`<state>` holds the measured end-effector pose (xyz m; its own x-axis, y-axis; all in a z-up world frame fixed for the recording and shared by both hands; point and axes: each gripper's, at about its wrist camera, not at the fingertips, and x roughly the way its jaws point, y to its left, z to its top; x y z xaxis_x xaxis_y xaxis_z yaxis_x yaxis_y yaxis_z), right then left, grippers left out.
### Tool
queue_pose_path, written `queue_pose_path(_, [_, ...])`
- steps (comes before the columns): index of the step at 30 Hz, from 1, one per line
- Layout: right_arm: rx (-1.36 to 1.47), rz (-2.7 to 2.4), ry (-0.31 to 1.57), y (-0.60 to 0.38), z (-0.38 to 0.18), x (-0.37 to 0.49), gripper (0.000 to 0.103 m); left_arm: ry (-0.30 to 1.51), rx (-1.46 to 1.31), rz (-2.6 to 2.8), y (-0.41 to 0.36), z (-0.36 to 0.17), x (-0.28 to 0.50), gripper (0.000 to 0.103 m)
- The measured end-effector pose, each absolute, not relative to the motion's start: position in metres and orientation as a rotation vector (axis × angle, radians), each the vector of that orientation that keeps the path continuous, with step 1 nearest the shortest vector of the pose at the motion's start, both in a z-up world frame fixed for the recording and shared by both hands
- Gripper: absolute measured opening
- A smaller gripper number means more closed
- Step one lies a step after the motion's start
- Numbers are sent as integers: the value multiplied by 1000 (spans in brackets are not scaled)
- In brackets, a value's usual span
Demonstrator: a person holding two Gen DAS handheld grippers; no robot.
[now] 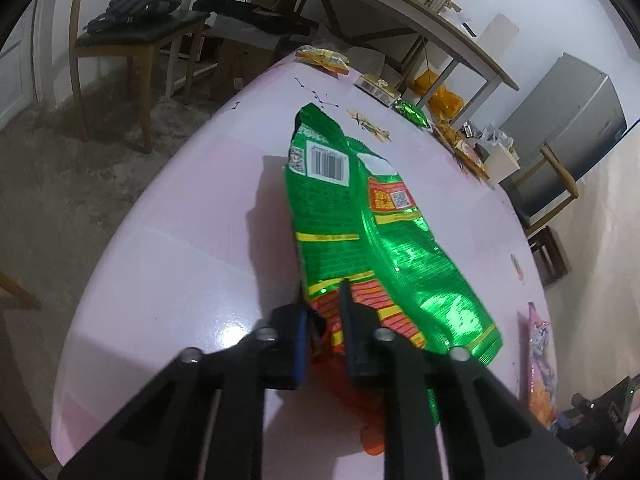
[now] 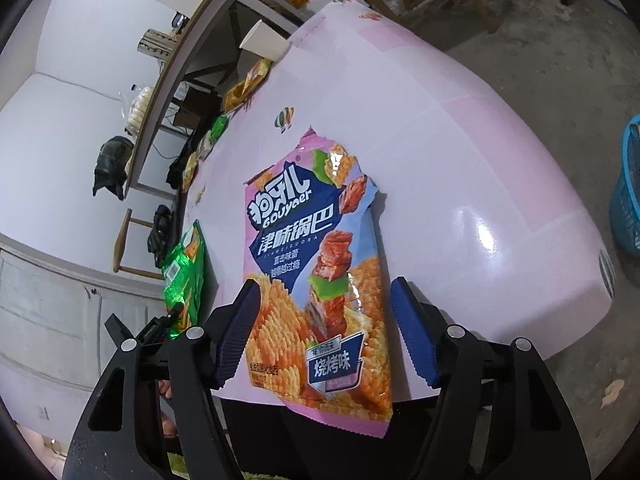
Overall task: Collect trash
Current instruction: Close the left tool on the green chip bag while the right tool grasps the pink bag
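Note:
A crumpled green snack bag (image 1: 360,220) lies lengthwise on the pink table (image 1: 180,240), barcode side up. My left gripper (image 1: 322,300) is shut on its near orange-striped end, and the foil is pinched between the black fingers. The same bag (image 2: 186,276) shows at the left of the right wrist view. A pink snack bag (image 2: 316,264) lies flat, its near end hanging over the table's front edge. My right gripper (image 2: 326,284) stands open astride it, one blue pad on each side, the right pad clear of the bag. The pink bag (image 1: 540,360) also shows at the lower right of the left wrist view.
More wrappers lie along the table's far side: yellow ones (image 1: 324,58), a small green one (image 1: 412,114) and orange packets (image 1: 468,152). A blue basket (image 2: 628,188) stands on the floor to the right. A chair (image 1: 132,40) and a long desk (image 1: 400,4) stand beyond.

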<state>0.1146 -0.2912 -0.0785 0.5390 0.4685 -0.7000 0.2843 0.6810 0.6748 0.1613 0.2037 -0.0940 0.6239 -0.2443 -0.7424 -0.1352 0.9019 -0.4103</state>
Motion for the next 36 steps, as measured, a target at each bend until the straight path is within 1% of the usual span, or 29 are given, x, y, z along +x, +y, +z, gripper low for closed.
queue_pose_path(2, [840,125,1034,-289,-79,115,63,901,-451,-67,204,-95,162,6])
queue_pose_path(7, [777,109,1044,-279,-77,118,56,891,-432,-88,202,-94,161,4])
queue_pose_path(9, [743,98,1050,-275,-76,120,47,883,-431,-103,199,-93,160,3])
queue_pose_path(10, [736,93,1051,-274,-77,120,44,880,-429,-113,197,-93,159,3])
queue_pose_path(12, [723,85,1055,-274,-79,121,32,875,-421,-126,193,-91,157,3])
queue_pose_path(13, [720,83,1057,-274,-80,121,31,869,-411,-135,189,-90,156,3])
queue_pose_path(15, [714,82,1059,-276,-82,119,24,859,-395,-147,184,-87,154,2])
queue_pose_path(16, [707,80,1059,-277,-82,119,22,852,-385,-155,180,-86,154,2])
queue_pose_path(18, [698,76,1059,-277,-83,118,15,841,-366,-161,175,-83,153,2])
queue_pose_path(21, [692,78,1048,-277,-82,115,8,822,-357,-176,169,-78,150,1])
queue_pose_path(24, [689,89,1027,-278,-78,112,4,799,-357,-203,164,-71,148,1])
queue_pose_path(26, [693,98,1007,-278,-73,110,3,780,-352,-222,161,-65,145,1])
queue_pose_path(36, [719,144,898,-284,-45,95,1,691,-343,-312,144,-27,133,1])
